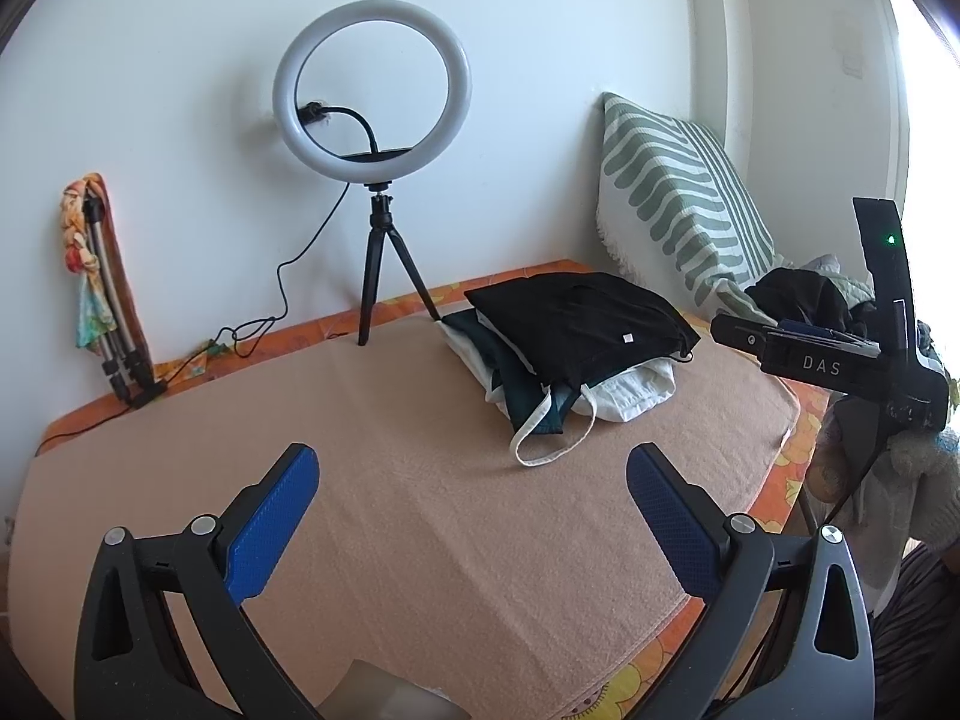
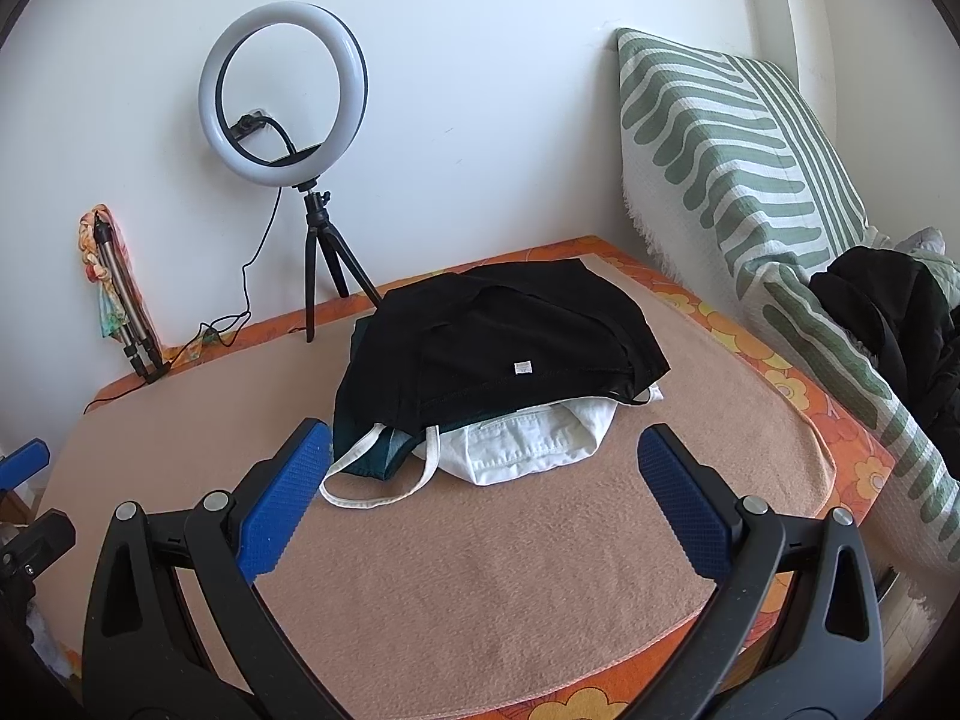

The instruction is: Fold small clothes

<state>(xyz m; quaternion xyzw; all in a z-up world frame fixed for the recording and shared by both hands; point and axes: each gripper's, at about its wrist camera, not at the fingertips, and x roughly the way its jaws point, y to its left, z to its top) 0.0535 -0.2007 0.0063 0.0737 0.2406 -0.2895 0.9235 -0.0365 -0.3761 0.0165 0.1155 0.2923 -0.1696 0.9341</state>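
Observation:
A stack of folded clothes lies on a peach blanket (image 1: 372,480) (image 2: 510,570). On top is a black garment (image 1: 576,318) (image 2: 498,336) with a small white tag. Under it lie a dark teal piece (image 1: 516,384) (image 2: 366,450) and a white garment (image 1: 636,396) (image 2: 528,444) with a loose white strap (image 1: 552,450) (image 2: 372,498). My left gripper (image 1: 474,474) is open above bare blanket, well in front of the stack. My right gripper (image 2: 486,450) is open just short of the stack's near edge, holding nothing. In the left wrist view it shows from the side (image 1: 822,354).
A ring light on a black tripod (image 1: 372,90) (image 2: 282,96) stands at the back by the wall, its cable trailing left. A folded tripod (image 1: 114,300) (image 2: 120,300) leans at the far left. A green striped pillow (image 1: 678,198) (image 2: 750,168) and a dark clothes pile (image 1: 810,294) (image 2: 894,312) sit on the right.

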